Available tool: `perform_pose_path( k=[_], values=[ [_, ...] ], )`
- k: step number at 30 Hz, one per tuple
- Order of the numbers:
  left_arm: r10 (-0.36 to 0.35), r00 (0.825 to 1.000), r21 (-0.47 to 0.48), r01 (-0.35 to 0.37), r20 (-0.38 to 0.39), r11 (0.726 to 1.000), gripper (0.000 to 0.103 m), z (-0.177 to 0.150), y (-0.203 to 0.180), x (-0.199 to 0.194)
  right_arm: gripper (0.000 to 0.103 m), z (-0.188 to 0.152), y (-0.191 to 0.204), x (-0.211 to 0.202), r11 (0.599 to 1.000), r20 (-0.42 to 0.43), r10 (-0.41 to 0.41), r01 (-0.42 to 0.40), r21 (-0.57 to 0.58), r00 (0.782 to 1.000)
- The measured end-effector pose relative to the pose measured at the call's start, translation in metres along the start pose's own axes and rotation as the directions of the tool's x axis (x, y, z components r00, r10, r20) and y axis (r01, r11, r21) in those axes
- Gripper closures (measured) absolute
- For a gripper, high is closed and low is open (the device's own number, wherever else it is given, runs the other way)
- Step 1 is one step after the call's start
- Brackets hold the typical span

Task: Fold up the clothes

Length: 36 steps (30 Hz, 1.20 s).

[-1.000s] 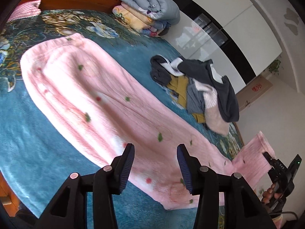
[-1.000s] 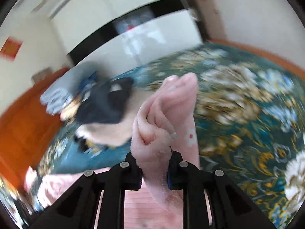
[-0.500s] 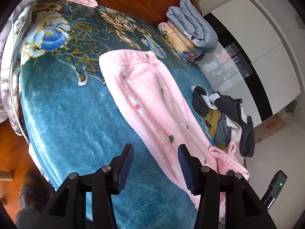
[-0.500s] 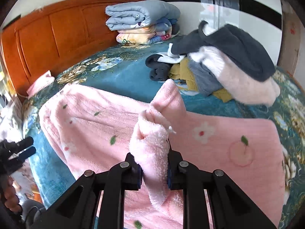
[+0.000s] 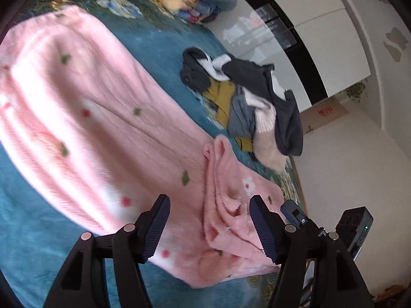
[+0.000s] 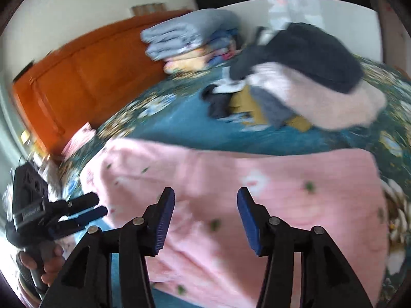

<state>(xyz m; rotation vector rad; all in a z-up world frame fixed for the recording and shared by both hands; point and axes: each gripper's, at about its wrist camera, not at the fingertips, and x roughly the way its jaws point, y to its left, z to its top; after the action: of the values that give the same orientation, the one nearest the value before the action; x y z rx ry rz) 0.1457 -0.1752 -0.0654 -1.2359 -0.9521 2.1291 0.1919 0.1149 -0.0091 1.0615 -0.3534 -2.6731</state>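
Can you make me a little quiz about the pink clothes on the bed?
1. True or false: the right gripper has its jaws open and empty.
2. What colour is the blanket under the pink garment?
3. Which lies folded over the garment's near end? A) a sock B) its own pink end C) a pillow

Key: 1 true; 2 teal blue; 3 B

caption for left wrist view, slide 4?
Open left gripper above pink fleece garment with one end folded over, on a teal bedspread.
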Motion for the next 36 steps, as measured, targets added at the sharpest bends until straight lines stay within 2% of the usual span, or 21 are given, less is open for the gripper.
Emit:
perform_pose_path(
  k=[3, 7, 10, 11, 12, 13, 14, 15, 17, 18, 20, 23, 26, 27, 29, 30, 33, 36],
  values=[
    [0.005, 0.996, -0.037, -0.008, -0.093, 0.999, 0.034, 0.002, -0.009, 0.038, 0.051, -0.003, -0.037, -0.011, 0.994, 0.005, -0.050, 0.049, 0.095, 0.999],
    [-0.024, 0.993, -0.060, 0.017, -0.117, 0.998, 0.034, 0.005, -0.018, 0.053, 0.051, -0.014, -0.065, -0.017, 0.987, -0.014, -0.067, 0.068, 0.146, 0.998],
    [-0.046, 0.990, -0.077, 0.036, -0.135, 0.996, 0.037, 0.007, -0.025, 0.065, 0.051, -0.019, -0.077, -0.016, 0.983, -0.020, -0.051, 0.054, 0.173, 0.998],
    [-0.052, 0.989, -0.082, 0.041, -0.140, 0.996, 0.048, 0.007, -0.027, 0.069, 0.051, -0.019, -0.079, -0.015, 0.982, -0.020, -0.044, 0.047, 0.182, 0.999],
    [-0.022, 0.991, -0.057, 0.014, -0.136, 0.998, 0.060, 0.007, -0.031, 0.071, 0.051, -0.019, -0.079, -0.014, 0.982, -0.017, -0.036, 0.038, 0.185, 0.999],
    [0.009, 0.991, -0.031, -0.014, -0.130, 0.999, 0.078, 0.008, -0.034, 0.073, 0.051, -0.019, -0.079, -0.014, 0.983, -0.014, -0.027, 0.029, 0.184, 1.000],
    [0.064, 0.991, 0.023, -0.062, -0.119, 0.998, 0.085, 0.007, -0.042, 0.072, 0.051, -0.019, -0.079, -0.013, 0.983, -0.012, -0.020, 0.022, 0.180, 1.000],
    [0.115, 0.988, 0.078, -0.108, -0.105, 0.991, 0.087, 0.006, -0.049, 0.071, 0.051, -0.020, -0.078, -0.013, 0.984, -0.013, -0.015, 0.017, 0.175, 1.000],
    [0.097, 0.994, 0.251, -0.083, -0.042, 0.964, 0.087, 0.004, -0.082, 0.056, 0.051, -0.020, -0.078, -0.013, 0.985, -0.011, -0.007, 0.009, 0.174, 1.000],
    [0.064, 0.998, 0.345, -0.057, -0.009, 0.937, 0.087, 0.002, -0.100, 0.045, 0.051, -0.021, -0.079, -0.013, 0.985, -0.009, -0.003, 0.005, 0.175, 1.000],
    [0.024, 0.999, 0.459, -0.035, 0.030, 0.888, 0.087, -0.001, -0.130, 0.024, 0.051, -0.022, -0.080, -0.013, 0.984, -0.007, 0.004, -0.003, 0.177, 1.000],
    [0.042, 0.999, 0.433, -0.040, 0.005, 0.901, 0.087, 0.003, -0.122, 0.024, 0.051, -0.023, -0.081, -0.013, 0.984, -0.002, 0.016, -0.015, 0.180, 1.000],
    [0.207, 0.978, 0.305, -0.185, -0.041, 0.934, 0.087, 0.009, -0.060, 0.055, 0.050, -0.026, -0.080, -0.008, 0.984, -0.024, 0.025, -0.020, 0.178, 0.999],
    [0.219, 0.972, 0.226, -0.195, -0.088, 0.954, 0.087, 0.009, -0.036, 0.064, 0.050, -0.027, -0.079, -0.005, 0.984, -0.039, 0.027, -0.020, 0.176, 0.999],
    [0.149, 0.979, 0.100, -0.135, -0.139, 0.986, 0.087, 0.005, -0.004, 0.068, 0.050, -0.030, -0.076, 0.000, 0.986, -0.067, 0.027, -0.016, 0.167, 0.997],
    [0.118, 0.984, 0.075, -0.109, -0.130, 0.991, 0.086, 0.005, 0.001, 0.066, 0.050, -0.031, -0.073, 0.002, 0.988, -0.075, 0.017, -0.006, 0.152, 0.997],
    [0.085, 0.989, 0.065, -0.077, -0.118, 0.995, 0.083, 0.010, 0.000, 0.059, 0.050, -0.032, -0.062, 0.006, 0.993, -0.093, -0.003, 0.014, 0.114, 0.996],
    [0.094, 0.992, 0.076, -0.088, -0.082, 0.993, 0.081, 0.013, -0.002, 0.045, 0.050, -0.034, -0.043, 0.011, 0.998, -0.117, 0.009, -0.001, 0.063, 0.993]
  ],
)
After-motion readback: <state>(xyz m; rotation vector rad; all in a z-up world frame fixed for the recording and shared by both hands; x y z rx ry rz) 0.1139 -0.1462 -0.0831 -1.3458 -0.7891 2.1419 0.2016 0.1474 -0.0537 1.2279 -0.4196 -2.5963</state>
